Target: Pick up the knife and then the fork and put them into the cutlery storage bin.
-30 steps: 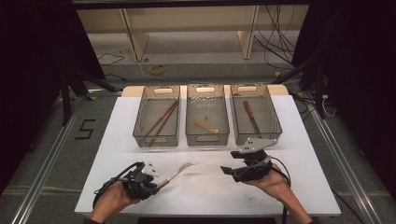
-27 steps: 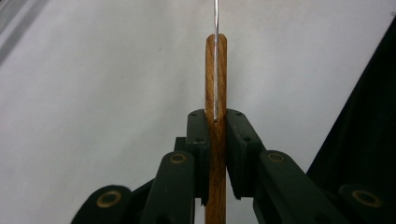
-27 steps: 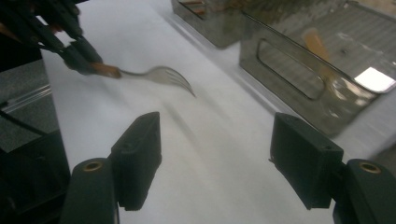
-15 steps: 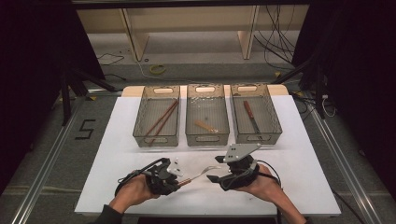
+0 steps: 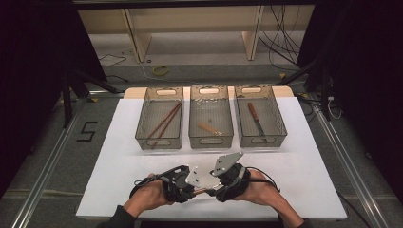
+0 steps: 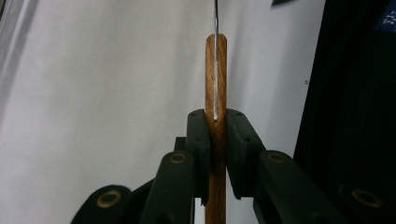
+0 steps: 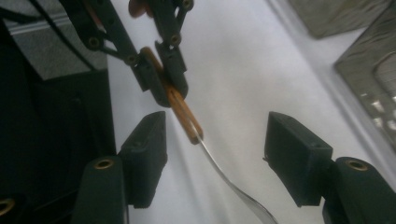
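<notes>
White table's near edge: our left gripper (image 7: 161, 91) clamps the spoon (image 7: 187, 116), right gripper (image 7: 212, 156) closing, unclamped, to take it.

From the high view I see my left gripper (image 5: 190, 190) and right gripper (image 5: 215, 188) as black, chunky bodies, each topped by a grey three-cornered plate. A black cable loops out behind each one. Dark sleeves cover both forearms at the bottom edge. In the left gripper view my jaws are matte black blocks on angular black links, with brass-coloured rivets at the pivots and small dark screws sunk in the pad faces. The right gripper view shows the same black blocky pads and brass-ringed pivots on its links.
</notes>
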The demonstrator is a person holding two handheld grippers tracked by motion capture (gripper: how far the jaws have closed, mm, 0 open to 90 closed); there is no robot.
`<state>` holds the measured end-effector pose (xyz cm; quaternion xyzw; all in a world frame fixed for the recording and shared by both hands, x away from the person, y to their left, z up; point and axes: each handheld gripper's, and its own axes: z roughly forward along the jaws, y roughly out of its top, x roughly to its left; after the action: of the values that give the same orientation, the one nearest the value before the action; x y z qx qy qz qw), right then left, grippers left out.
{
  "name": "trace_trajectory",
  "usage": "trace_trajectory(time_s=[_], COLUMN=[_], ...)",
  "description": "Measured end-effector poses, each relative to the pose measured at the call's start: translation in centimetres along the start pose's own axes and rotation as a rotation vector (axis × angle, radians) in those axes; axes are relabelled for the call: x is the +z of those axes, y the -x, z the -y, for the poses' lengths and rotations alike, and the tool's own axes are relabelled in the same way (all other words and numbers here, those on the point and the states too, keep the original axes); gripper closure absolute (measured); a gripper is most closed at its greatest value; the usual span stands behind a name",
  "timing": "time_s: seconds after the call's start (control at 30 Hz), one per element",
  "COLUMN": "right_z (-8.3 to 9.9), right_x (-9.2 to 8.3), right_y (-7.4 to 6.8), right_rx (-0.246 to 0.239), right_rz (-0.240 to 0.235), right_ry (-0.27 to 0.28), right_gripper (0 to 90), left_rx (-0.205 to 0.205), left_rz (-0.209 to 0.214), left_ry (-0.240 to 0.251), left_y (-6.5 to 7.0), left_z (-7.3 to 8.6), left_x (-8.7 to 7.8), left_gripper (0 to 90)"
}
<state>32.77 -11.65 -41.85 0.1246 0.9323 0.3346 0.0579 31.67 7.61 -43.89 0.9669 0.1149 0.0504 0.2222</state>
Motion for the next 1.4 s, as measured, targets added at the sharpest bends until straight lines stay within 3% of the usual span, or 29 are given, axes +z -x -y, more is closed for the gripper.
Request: trace_trajectory(time_s=[0.23, 0.33, 0.43, 0.47, 0.5, 0.6, 0.77, 0.87, 0.93, 1.2, 1.4], right_z=[0.1, 0.2, 0.3, 0.3, 0.4, 0.4, 0.5, 0.7, 0.7, 0.9, 1.0], right_x=[1.4, 1.7, 1.9, 2.0, 2.1, 2.3, 2.5, 2.6, 2.5, 2.9, 2.7], right_y=[-0.7, -0.9, -1.1, -1.1, -1.1, -1.3, -1.4, -1.4, -1.4, -1.5, -1.4], right_rx=[-0.063, -0.069, -0.067, -0.07, -0.076, -0.052, -0.08, -0.097, -0.089, -0.08, -0.085], right_rz=[-0.045, -0.051, -0.057, -0.061, -0.061, -0.069, -0.099, -0.116, -0.127, -0.163, -0.166], right_ry=[-0.063, -0.072, -0.078, -0.08, -0.081, -0.083, -0.109, -0.113, -0.118, -0.138, -0.107], right_gripper=[48.1, 51.5, 55.9, 57.5, 59.1, 65.2, 74.9, 76.5, 77.3, 80.5, 81.5], left_rx=[0.046, 0.044, 0.067, 0.054, 0.081, 0.1, 0.113, 0.119, 0.141, 0.163, 0.157], left_rz=[0.004, 0.004, 0.0, 0.001, 0.0, -0.004, 0.007, 0.014, 0.011, 0.019, 0.017], left_ry=[0.01, 0.023, 0.022, 0.036, 0.014, 0.011, 0.006, 0.013, 0.007, 0.011, 0.045], left_y=[0.7, 0.8, 1.0, 1.2, 1.1, 1.2, 1.4, 1.5, 1.5, 1.6, 1.3], left_z=[-0.4, -0.5, -0.7, -0.7, -0.8, -0.9, -0.9, -0.9, -0.9, -0.7, -0.5], left_x=[-0.1, -0.2, -0.5, -0.5, -0.7, -0.7, -0.6, -0.5, -0.5, -0.3, -0.8], left_gripper=[80.4, 80.4, 80.4, 80.4, 80.4, 80.4, 80.4, 80.4, 80.3, 77.5, 75.6])
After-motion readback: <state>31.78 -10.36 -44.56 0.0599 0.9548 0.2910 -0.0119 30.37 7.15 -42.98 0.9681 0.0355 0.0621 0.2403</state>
